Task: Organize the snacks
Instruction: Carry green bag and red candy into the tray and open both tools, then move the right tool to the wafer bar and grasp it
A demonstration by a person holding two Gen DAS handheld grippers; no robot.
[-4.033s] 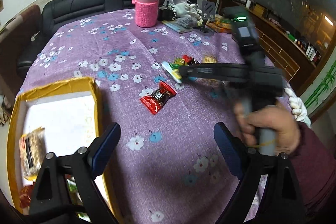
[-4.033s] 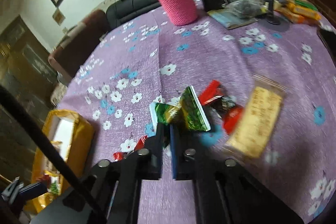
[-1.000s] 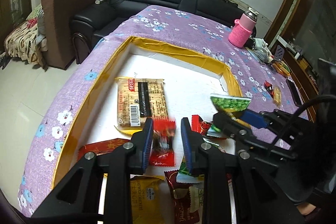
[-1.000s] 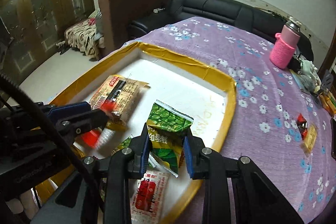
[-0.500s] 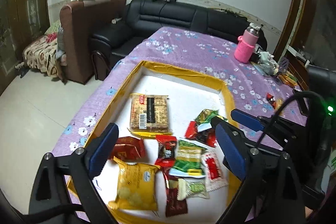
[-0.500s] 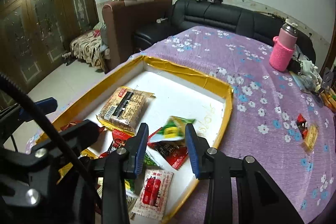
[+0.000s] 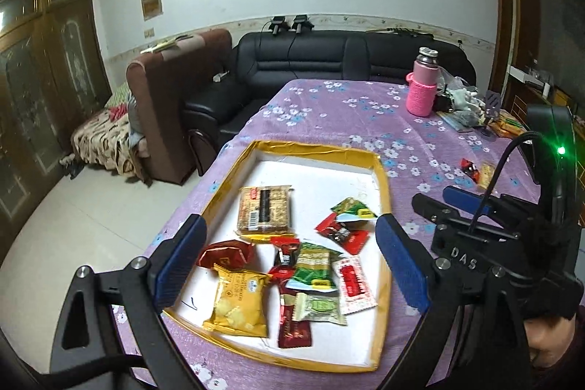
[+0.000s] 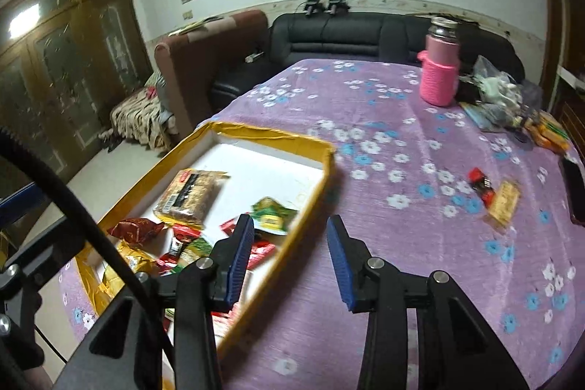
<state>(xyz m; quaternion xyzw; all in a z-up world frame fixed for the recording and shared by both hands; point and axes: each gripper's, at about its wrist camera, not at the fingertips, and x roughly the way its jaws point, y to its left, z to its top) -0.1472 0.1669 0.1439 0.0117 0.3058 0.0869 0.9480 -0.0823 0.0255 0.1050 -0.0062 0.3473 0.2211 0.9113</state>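
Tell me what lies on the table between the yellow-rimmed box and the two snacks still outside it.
Nothing: in the right wrist view only bare flowered tablecloth runs from the box to the red snack and the yellow snack.

Both claws let go: the small red wrapped candy [image 7: 286, 248] and green foil snack packet [image 7: 354, 208] dropped into the yellow-rimmed white tray [image 7: 384, 185], claws opening empty.

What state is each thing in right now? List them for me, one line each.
Left hand-held gripper: open, empty, above the box.
Right hand-held gripper: jaws just opening, nothing between them.
Yellow-edged box: open-topped, flat on the table, holding loose snacks.
Green snack packet: lying in the box, released.
Red snack packet: still on the tablecloth, outside the box.
Tan snack packet: beside it, also outside.
Pink bottle: upright, capped.
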